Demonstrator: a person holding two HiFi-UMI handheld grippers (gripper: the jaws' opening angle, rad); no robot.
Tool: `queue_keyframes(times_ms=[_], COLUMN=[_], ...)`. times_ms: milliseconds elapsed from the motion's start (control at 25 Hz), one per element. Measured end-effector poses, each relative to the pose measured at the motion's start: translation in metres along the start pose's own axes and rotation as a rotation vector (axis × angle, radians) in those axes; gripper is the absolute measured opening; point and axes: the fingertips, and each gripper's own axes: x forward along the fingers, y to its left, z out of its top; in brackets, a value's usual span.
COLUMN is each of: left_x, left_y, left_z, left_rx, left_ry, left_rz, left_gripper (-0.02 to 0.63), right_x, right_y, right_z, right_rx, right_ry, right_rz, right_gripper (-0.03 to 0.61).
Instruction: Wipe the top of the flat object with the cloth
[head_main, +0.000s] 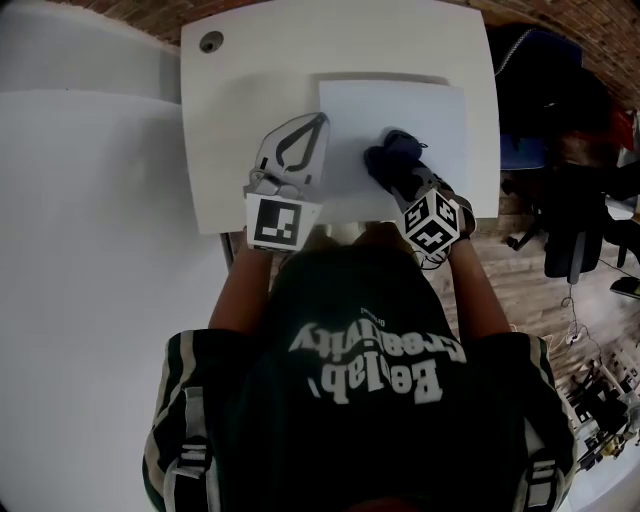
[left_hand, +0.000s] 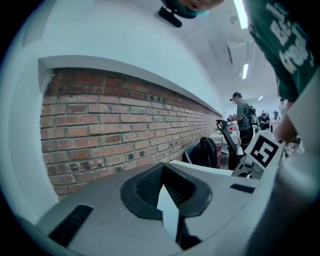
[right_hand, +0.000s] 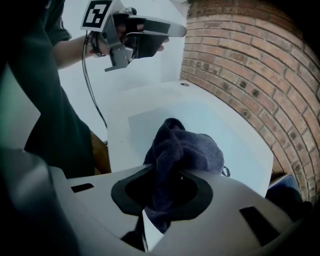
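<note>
**On the bench: one flat object, one cloth, two tongs**

On the white bench (head_main: 235, 120) lies one flat object (head_main: 425, 105), a white sheet, at the far right.

- **Count:** one dark blue cloth (right_hand: 187, 150).
- **Right tongs** (right_hand: 169, 192): pinching the cloth, which bunches out past the tips. The cloth sits over the near middle of the flat object. Contact cannot be confirmed.
- **Left tongs** (head_main: 318, 122): pressed together with nothing between them. They are held above the bench just beside the flat object's left edge, pointing at the brick wall (left_hand: 115, 125).
- **Arms:** both forearms reach forward from the near edge, the right one angled inward.
</note>
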Motion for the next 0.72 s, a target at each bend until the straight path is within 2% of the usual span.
queue_keyframes(times_ms=[200, 480, 600, 720], left_x=[-0.008, -0.022, -0.025, -0.027], left_y=[0.008, 0.022, 0.027, 0.028], left_z=[0.0, -0.004, -0.002, -0.003], left_rx=[0.003, 0.005, 0.012, 0.008], left_ry=[0.006, 0.007, 0.001, -0.007], left_rz=[0.023, 0.051, 0.059, 0.059], left_gripper=[-0.003, -0.004, -0.004, -0.005], right_x=[0.02, 0.053, 0.057, 0.053], right_y=[-0.046, -0.109, -0.12, -0.114], right_z=[0.035, 0.086, 0.099, 0.099], right_rx=[-0.022, -0.02, 0.009, 0.003], right_ry=[-0.017, -0.033, -0.042, -0.045], right_rz=[-0.074, -0.128, -0.128, -0.145], right_gripper=[0.055, 0.055, 0.055, 0.054])
